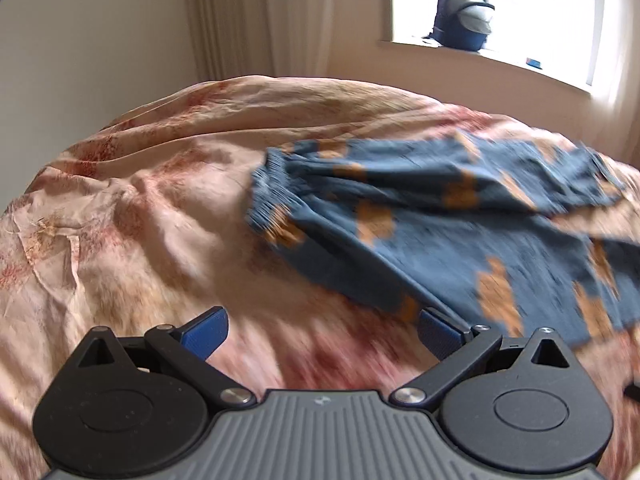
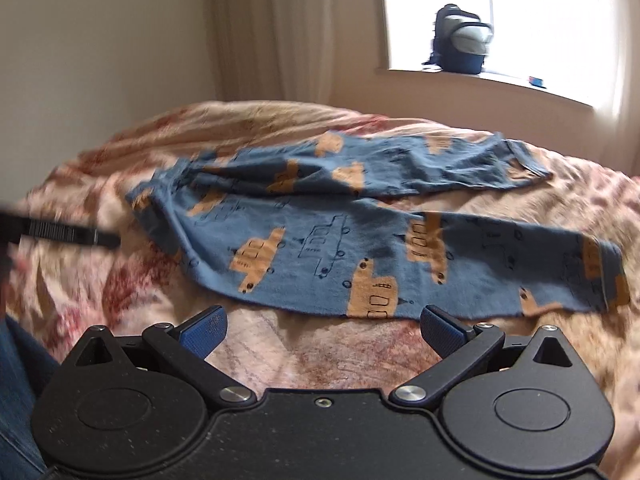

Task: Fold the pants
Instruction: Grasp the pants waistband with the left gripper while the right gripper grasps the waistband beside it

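Blue pants point(image 2: 320, 236) with orange vehicle prints lie spread on the bed point(image 2: 520, 340), on a rumpled pink-and-cream floral cover. Waistband to the left, gathered and wrinkled; both legs run off to the right. Far leg lies bunched and creased, its cuff toward the window side. Near leg lies flatter, its lower edge close to the front of the bed, cuff at far right. The legs part toward the cuffs, with a strip of cover showing between them.

Right claw point(image 2: 322, 334): jaws spread wide, nothing between the blue pads point(image 2: 204, 334). It hovers just short of the near leg's lower edge, apart from the cloth. Bare cover shows between the fingers.

Left claw point(image 1: 322, 334): jaws also spread wide and holding nothing. It sits lower left of the pants point(image 1: 460, 232), toward the waistband end; its right-side pad point(image 1: 438, 334) is just beside the cloth's near edge, contact not certain. This view is motion-blurred, so print and hem detail are smeared.

In the right wrist view a black ribbed part point(image 2: 60, 234) juts in from the left edge over the cover, blurred; what it is cannot be told for sure. Blue denim point(image 2: 16, 380) fills the lower left corner of that view.

Behind the bed: cream wall, pale curtain point(image 2: 272, 32), bright window point(image 2: 500, 12). A dark blue backpack point(image 2: 460, 40) stands on the sill, with a small blue object point(image 2: 536, 81) to its right.
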